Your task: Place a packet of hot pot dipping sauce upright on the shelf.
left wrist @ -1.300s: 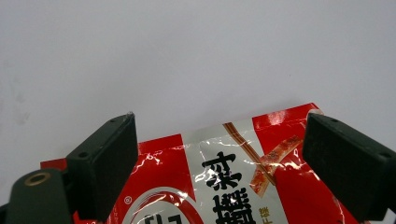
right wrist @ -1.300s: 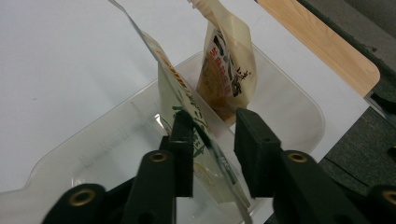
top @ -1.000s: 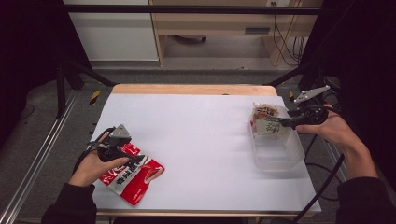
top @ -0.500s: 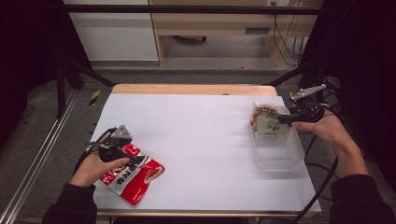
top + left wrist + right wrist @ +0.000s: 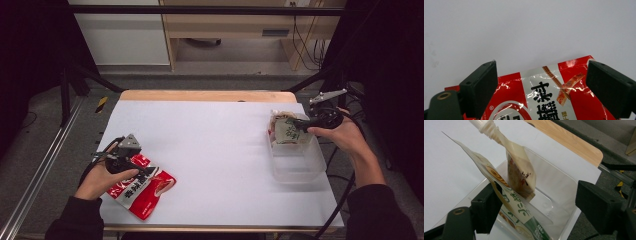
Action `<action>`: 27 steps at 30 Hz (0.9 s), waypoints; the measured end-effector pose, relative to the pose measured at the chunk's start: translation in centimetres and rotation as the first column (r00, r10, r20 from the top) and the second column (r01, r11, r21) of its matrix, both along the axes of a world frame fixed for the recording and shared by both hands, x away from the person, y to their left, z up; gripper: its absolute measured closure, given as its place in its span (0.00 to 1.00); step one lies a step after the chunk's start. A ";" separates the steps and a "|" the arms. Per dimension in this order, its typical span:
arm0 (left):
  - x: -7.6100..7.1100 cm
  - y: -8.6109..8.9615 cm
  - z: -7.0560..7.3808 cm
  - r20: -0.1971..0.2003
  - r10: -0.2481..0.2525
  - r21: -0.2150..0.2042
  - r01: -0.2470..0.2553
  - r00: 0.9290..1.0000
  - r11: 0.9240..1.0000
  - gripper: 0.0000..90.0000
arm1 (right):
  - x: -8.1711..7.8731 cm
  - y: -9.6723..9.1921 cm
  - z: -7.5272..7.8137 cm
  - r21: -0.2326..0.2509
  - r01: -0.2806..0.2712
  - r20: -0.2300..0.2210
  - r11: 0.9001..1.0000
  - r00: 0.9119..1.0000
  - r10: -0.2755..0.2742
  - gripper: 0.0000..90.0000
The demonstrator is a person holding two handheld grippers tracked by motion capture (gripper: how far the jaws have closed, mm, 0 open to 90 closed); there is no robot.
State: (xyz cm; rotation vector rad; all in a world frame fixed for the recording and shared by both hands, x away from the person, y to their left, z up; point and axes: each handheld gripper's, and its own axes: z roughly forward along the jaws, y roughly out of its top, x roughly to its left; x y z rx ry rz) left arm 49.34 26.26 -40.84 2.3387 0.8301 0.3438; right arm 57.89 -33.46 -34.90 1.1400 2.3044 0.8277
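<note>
A red and white snack packet lies flat near the table's front left corner. My left gripper rests over its near end, open, with the packet showing between the wide jaws and not clamped. At the right, a clear plastic container holds a spouted pouch standing upright. A green and white packet leans against it. My right gripper hovers at the container's far end, open. In the right gripper view the green packet touches the left jaw, and the right jaw stands well clear.
White paper covers the table, with a bare wooden strip along the far edge. A metal rail runs along the left side. Cables hang off the right edge by the person's forearm.
The right hand has drifted slightly toward the container's far end, and the packet there sits a little higher in the picture. The left hand and red packet have stayed put.
</note>
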 end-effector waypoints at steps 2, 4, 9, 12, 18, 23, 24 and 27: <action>0.0 0.0 0.0 0.000 0.000 0.001 0.000 1.000 1.000 0.12 | 0.0 0.1 0.1 0.010 0.003 0.003 1.000 1.000 -0.003 0.22; 0.0 0.0 0.0 -0.001 0.000 0.000 0.000 1.000 1.000 0.12 | -0.2 0.2 0.3 0.006 -0.001 0.013 1.000 1.000 0.001 0.20; 0.0 0.0 0.0 0.001 0.001 0.000 -0.001 1.000 1.000 0.12 | -0.8 0.7 0.7 0.011 -0.030 0.033 0.999 0.999 0.030 0.18; 0.0 0.0 0.1 0.000 0.000 0.000 0.000 1.000 1.000 0.12 | -1.1 1.0 0.9 0.013 -0.046 0.028 0.999 0.999 0.046 0.16; -0.1 0.1 0.2 0.004 0.001 -0.004 -0.001 1.000 1.000 0.12 | -2.5 2.4 1.3 0.029 -0.108 0.034 0.994 0.994 0.107 0.14; -0.2 0.1 0.4 0.010 0.000 -0.005 0.000 1.000 1.000 0.12 | -3.7 3.9 1.6 0.053 -0.147 0.059 0.988 0.988 0.144 0.14; -0.2 0.1 0.5 0.011 0.001 -0.007 -0.001 1.000 1.000 0.12 | -3.8 4.2 1.7 0.056 -0.154 0.063 0.987 0.987 0.150 0.14; -0.3 0.2 0.6 0.015 0.001 -0.009 0.000 1.000 1.000 0.12 | -4.1 5.0 1.8 0.059 -0.168 0.067 0.984 0.984 0.164 0.14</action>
